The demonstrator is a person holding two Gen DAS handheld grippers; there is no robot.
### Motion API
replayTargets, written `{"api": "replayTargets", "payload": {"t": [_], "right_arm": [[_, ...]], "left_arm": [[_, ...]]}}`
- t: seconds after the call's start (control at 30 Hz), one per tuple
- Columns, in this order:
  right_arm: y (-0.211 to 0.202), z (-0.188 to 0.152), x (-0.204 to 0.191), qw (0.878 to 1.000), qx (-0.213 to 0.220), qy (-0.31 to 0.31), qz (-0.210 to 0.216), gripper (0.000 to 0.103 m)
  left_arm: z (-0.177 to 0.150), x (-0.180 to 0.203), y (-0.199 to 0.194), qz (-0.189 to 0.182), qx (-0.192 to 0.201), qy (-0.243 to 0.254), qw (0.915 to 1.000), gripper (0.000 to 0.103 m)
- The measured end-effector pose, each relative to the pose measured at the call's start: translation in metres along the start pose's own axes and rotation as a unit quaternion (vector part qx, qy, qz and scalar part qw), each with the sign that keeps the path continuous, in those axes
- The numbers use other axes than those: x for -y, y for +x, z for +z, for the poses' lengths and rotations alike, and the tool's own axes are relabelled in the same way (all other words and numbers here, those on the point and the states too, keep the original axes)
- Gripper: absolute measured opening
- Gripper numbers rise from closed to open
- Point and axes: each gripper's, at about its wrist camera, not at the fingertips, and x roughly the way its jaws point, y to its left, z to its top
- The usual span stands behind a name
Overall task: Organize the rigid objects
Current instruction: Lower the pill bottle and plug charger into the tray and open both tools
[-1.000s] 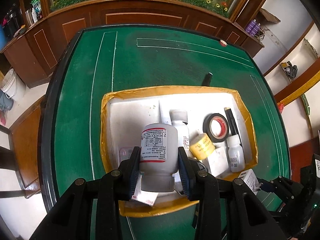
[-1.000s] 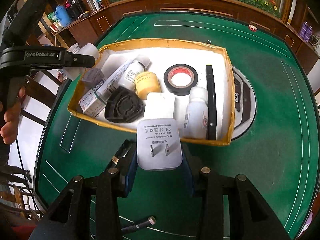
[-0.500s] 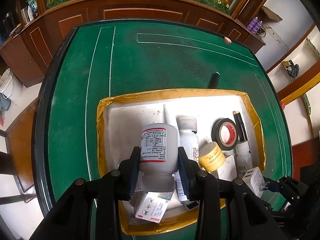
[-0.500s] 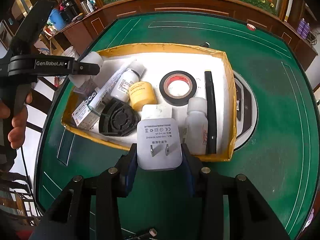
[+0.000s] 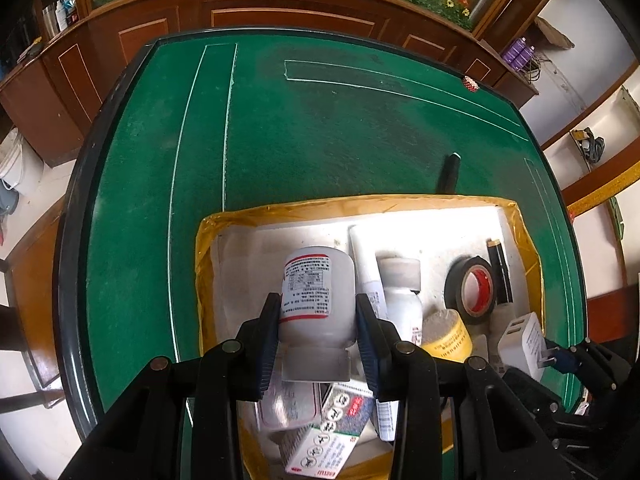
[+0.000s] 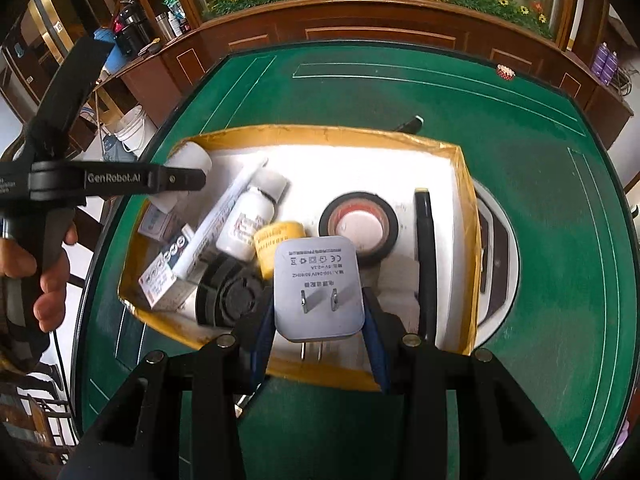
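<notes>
My left gripper [image 5: 316,312] is shut on a white pill bottle [image 5: 318,296] with a red-edged label, held over the left part of a yellow-rimmed box [image 5: 204,248]. My right gripper [image 6: 318,320] is shut on a white plug adapter [image 6: 318,286], prongs facing the camera, over the box's near wall [image 6: 328,372]. The adapter also shows in the left wrist view [image 5: 524,338]. The left gripper [image 6: 188,178] with its bottle [image 6: 192,160] shows at the box's left end in the right wrist view.
The box holds black tape [image 6: 358,226], a yellow-labelled jar [image 6: 280,240], a small white bottle [image 6: 252,216], a white tube [image 6: 222,216], a carton [image 6: 164,278], a black round part [image 6: 228,296] and a black pen [image 6: 424,248]. A white device [image 6: 496,256] lies right of the box. Green felt table [image 5: 320,128].
Both grippers moved forward over the box with their objects. The adapter now hangs above the box's near wall; the bottle is farther in at the left end.
</notes>
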Motion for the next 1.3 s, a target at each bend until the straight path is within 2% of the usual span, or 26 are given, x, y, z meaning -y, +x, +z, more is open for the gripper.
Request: {"api": "replayTargets", "payload": {"t": [0.43, 0.77, 1.13, 1.3], "right_arm": [[0.015, 0.038, -0.004, 1.000, 0.008, 0.001, -0.008, 0.039], [0.044, 0.068, -0.004, 1.000, -0.010, 0.002, -0.016, 0.039], [0.071, 0.073, -0.005, 0.999, -0.027, -0.007, -0.029, 0.039], [0.075, 0.075, -0.009, 0.999, -0.027, -0.016, -0.026, 0.039]], "left_arm": [[0.005, -0.015, 0.017, 0.005, -0.009, -0.011, 0.9999, 0.038], [0.004, -0.022, 0.018, 0.007, -0.004, -0.011, 0.9999, 0.038], [-0.001, -0.022, 0.017, 0.027, 0.003, 0.003, 0.9996, 0.038], [0.000, -0.023, 0.019, 0.025, 0.001, 0.000, 0.9997, 0.038]]}}
